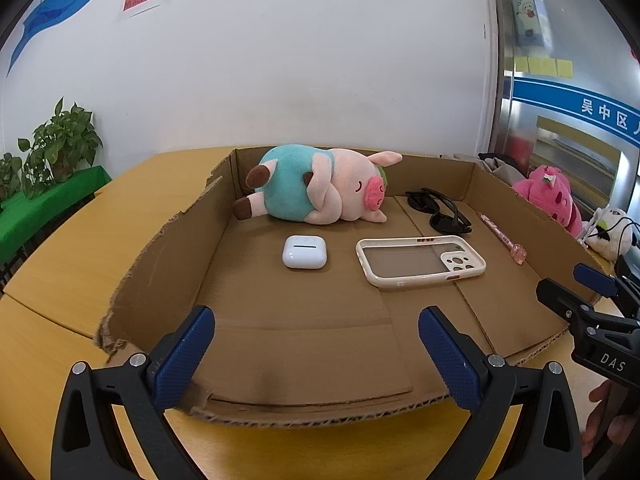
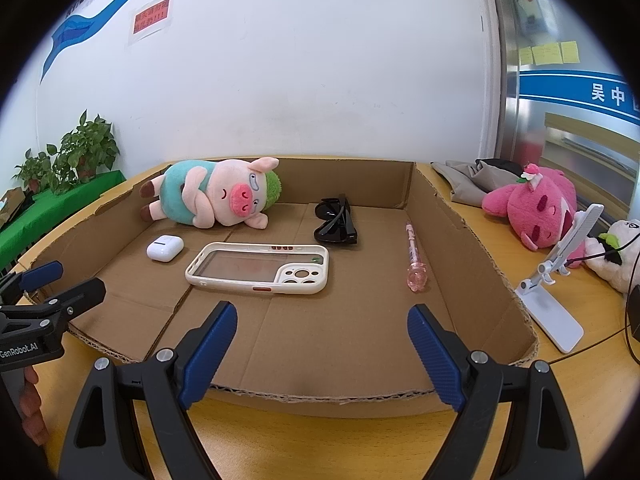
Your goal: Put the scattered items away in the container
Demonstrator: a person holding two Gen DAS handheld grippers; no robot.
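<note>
box: shallow cardboard tray (image 1: 168, 256) (image 2: 472, 248) on the yellow table (image 1: 60, 280) (image 2: 592, 392), fills the middle of both views, near edge cut low and ragged

plush pig: pink pig in a teal outfit (image 1: 316, 188) (image 2: 212, 196), lying on its side at the back of the box, upper centre in the left view, upper left in the right

earbud case: white (image 1: 305, 252) (image 2: 165, 247), on the box floor just in front of the pig

phone case: cream, clear back (image 1: 420, 262) (image 2: 258, 268), flat, just right of the earbud case, not touching

sunglasses: black, folded (image 1: 438, 210) (image 2: 335, 220), behind the phone case

pen: pink (image 1: 502, 238) (image 2: 414, 258), near the right wall

left gripper: (image 1: 316, 354) (image 2: 44, 284) spread wide, nothing held, over the near edge

right gripper: (image 2: 322, 350) (image 1: 576, 284) also wide apart and empty

outside: pink plush (image 2: 532, 208), white phone stand (image 2: 556, 296), right of the box
</note>
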